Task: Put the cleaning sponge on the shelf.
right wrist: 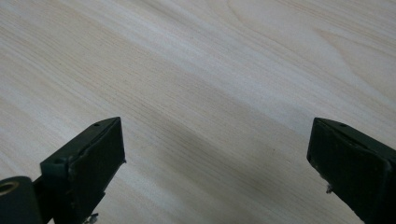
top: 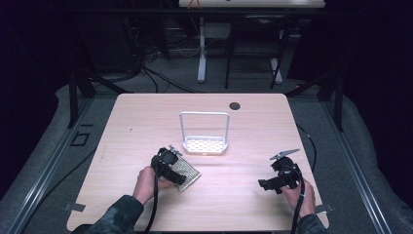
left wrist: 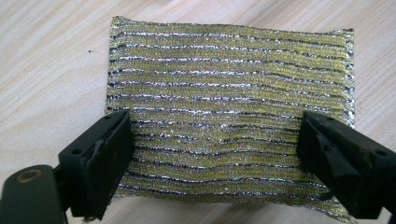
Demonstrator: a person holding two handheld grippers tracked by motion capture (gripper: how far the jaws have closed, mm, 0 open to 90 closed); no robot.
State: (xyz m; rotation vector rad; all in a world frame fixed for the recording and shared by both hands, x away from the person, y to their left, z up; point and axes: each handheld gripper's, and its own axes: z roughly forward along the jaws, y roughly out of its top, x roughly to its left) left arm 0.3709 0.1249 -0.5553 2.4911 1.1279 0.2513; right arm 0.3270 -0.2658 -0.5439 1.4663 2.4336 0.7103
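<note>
Around our pale wooden tabletop (top: 146, 122) the room is dark. The gold scouring cloth (left wrist: 229, 93) lies flat near its front left, before a white rack (top: 204, 141). Our left gripper (left wrist: 215, 158) straddles the cloth's near end, fingers spread at its 2 side edges. Our right gripper (right wrist: 215, 163) hovers over bare wood, fingers spread wide.

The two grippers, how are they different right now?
The left gripper has its jaws on either side of a shiny gold scrubbing pad, while the right gripper has just bare wooden table between its jaws. In the high view the left gripper is close to the white rack, while the right gripper is farther off. Both have black jaws standing wide apart.
</note>
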